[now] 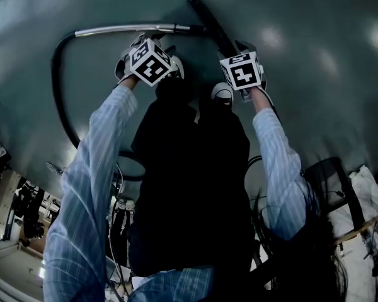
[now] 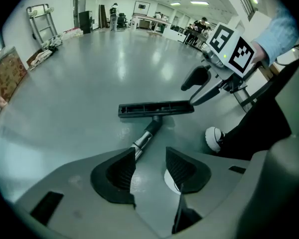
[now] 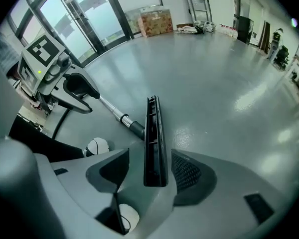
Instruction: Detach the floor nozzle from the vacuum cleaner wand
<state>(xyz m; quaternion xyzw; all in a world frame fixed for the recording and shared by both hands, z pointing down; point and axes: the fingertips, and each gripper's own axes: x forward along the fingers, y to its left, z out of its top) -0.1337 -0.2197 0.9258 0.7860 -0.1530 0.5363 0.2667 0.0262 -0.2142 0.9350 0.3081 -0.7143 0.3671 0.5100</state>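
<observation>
The black floor nozzle (image 1: pixel 211 25) lies flat on the grey floor, joined to the chrome wand (image 1: pixel 129 29) and a curved black hose (image 1: pixel 58 96). In the left gripper view the nozzle (image 2: pixel 156 108) lies crosswise ahead, and the wand (image 2: pixel 143 141) runs back toward my left gripper (image 2: pixel 149 171). That gripper is open, with the wand's near part at the gap and no pad touching it. My right gripper (image 3: pixel 152 171) is open astride one end of the nozzle (image 3: pixel 154 138), with a gap on each side. Both grippers point steeply down.
A white shoe (image 2: pixel 214 138) stands on the floor just beside the wand. A trolley (image 2: pixel 40 19) and cardboard boxes (image 3: pixel 154 21) stand by the far walls. People (image 2: pixel 199 26) sit at desks far off. A dark chair (image 1: pixel 331 178) is behind me.
</observation>
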